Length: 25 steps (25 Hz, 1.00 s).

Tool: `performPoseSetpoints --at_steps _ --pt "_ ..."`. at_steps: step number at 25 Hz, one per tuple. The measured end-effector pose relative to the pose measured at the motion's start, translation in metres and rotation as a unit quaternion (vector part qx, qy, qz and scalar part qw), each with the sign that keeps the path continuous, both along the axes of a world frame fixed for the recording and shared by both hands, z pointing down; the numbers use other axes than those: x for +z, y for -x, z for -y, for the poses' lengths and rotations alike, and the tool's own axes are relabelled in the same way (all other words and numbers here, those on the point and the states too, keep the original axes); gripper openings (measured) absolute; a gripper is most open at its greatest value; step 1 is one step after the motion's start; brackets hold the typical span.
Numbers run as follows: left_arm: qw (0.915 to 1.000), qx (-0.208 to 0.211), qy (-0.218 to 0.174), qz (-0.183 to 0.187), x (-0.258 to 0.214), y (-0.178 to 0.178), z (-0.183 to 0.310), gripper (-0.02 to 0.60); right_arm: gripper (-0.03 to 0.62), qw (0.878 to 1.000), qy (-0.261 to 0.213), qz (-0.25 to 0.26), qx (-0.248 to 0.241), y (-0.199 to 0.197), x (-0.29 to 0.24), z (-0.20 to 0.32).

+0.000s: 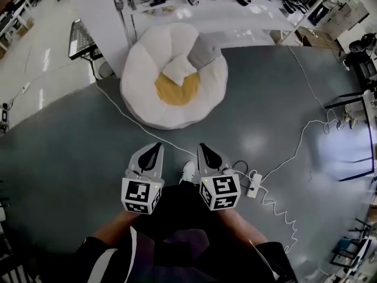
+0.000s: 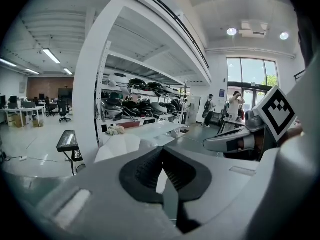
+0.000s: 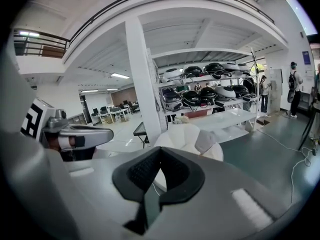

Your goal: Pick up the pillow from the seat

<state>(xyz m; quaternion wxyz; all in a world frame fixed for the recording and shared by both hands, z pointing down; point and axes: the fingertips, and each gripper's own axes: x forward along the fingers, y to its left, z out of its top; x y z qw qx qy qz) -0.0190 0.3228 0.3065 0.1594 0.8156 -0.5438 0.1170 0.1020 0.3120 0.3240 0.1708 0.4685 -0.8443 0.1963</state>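
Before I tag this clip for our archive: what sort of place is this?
Probably an open lab or workshop hall: white shelves stacked with dark gear, office desks far back, and cables trailing over the grey floor near a white seat.

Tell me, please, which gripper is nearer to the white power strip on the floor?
Right. The power strip lies on the floor just to the right of the right gripper. The left gripper is on the far side of the right one, farther from the strip.
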Motion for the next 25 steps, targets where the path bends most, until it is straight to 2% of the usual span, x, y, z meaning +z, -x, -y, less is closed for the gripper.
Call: performPoseSetpoints --at_steps 10,18,25 --pt "0.9999 -0.003 0.002 0.013 0.0 -0.05 0.046 0.002 0.002 1.0 -0.005 -0.002 -0.021 -0.045 0.004 0.049" --pt "0.9998 0.009 0.002 0.018 -0.002 -0.071 0.072 0.002 0.002 1.0 0.007 0.003 -0.015 -0.061 0.008 0.069" --pt "0.9997 0.025 0.005 0.003 0.007 -0.074 0.109 0.002 0.002 1.0 0.013 -0.009 -0.009 -0.059 0.015 0.097"
